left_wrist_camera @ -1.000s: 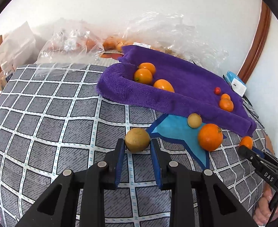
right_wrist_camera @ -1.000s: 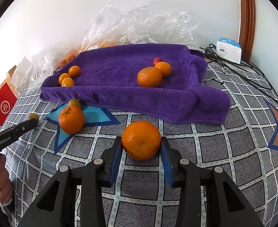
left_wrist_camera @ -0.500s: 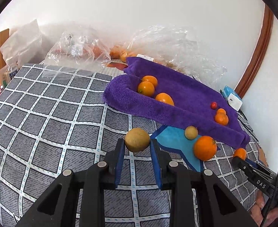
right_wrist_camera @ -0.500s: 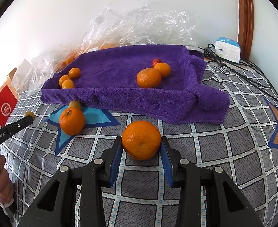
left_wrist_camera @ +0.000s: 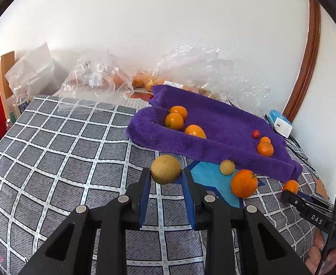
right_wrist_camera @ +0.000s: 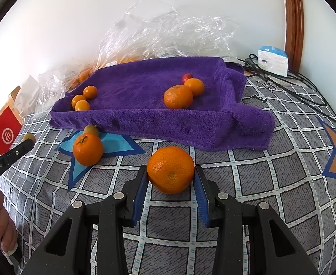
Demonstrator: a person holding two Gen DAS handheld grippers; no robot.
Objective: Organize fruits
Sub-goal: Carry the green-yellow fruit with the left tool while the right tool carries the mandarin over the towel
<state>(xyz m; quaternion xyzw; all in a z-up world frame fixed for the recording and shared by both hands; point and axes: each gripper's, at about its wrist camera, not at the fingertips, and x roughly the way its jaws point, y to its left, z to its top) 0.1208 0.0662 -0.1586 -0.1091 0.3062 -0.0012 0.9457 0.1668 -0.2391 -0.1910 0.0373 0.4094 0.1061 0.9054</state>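
My left gripper (left_wrist_camera: 165, 176) is shut on a tan round fruit (left_wrist_camera: 165, 169) and holds it above the checked cloth. My right gripper (right_wrist_camera: 170, 178) is shut on a large orange (right_wrist_camera: 170, 169), low over the cloth in front of the purple towel (right_wrist_camera: 149, 114). The towel also shows in the left wrist view (left_wrist_camera: 216, 137). It holds several oranges and one small red fruit (right_wrist_camera: 187, 76). Another orange (right_wrist_camera: 87, 149) and a small tan fruit (right_wrist_camera: 91, 130) lie on the blue star by the towel's near edge.
Clear plastic bags (right_wrist_camera: 168, 32) with more fruit lie behind the towel against the wall. A white and blue box (right_wrist_camera: 272, 60) and black cables (right_wrist_camera: 300, 91) are at the back right. A red bag (right_wrist_camera: 5, 133) stands at the left edge.
My left gripper has risen and pulled back with the tan fruit, so more of the table shows. My right gripper has lifted the orange slightly and the view has hardly shifted.
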